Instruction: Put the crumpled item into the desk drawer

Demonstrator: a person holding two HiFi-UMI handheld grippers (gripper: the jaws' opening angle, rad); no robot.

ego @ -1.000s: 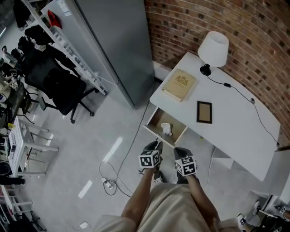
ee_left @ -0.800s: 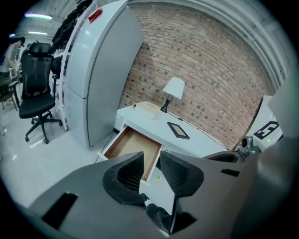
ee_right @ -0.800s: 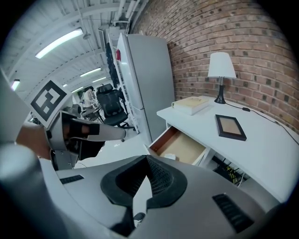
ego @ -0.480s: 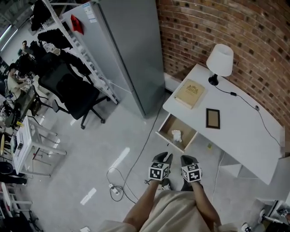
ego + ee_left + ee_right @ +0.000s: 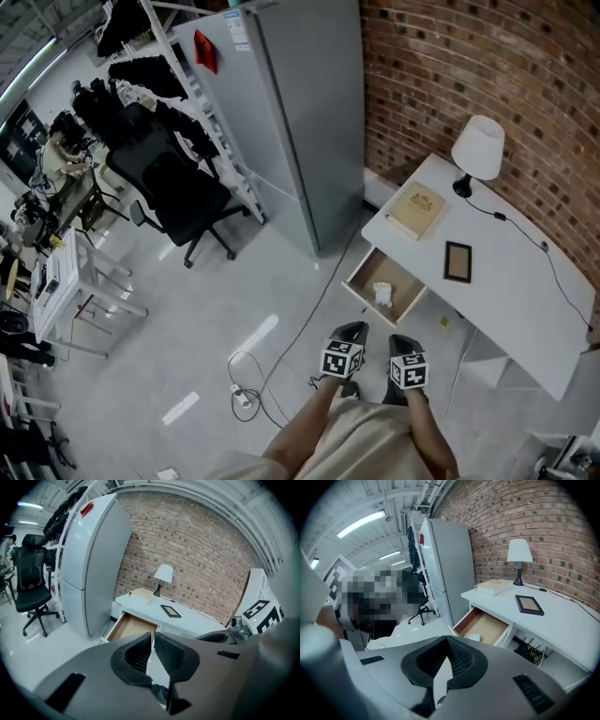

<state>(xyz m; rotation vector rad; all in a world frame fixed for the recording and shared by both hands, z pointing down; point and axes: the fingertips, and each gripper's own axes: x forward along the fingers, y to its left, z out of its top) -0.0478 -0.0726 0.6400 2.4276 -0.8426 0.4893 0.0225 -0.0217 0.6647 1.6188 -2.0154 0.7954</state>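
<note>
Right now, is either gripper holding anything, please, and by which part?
Nothing: the left gripper has just been closing, nothing between its jaws; the right gripper is shut, empty.

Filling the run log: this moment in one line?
crumpled item: in open drawer | left hand-held gripper: jaws just closing, empty | right hand-held gripper: shut, empty

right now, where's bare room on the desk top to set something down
Widest bare patch: the desk top past the picture frame, toward its far end. A narrower strip lies between frame and book. Crowded by the lamp and its cable.
</note>
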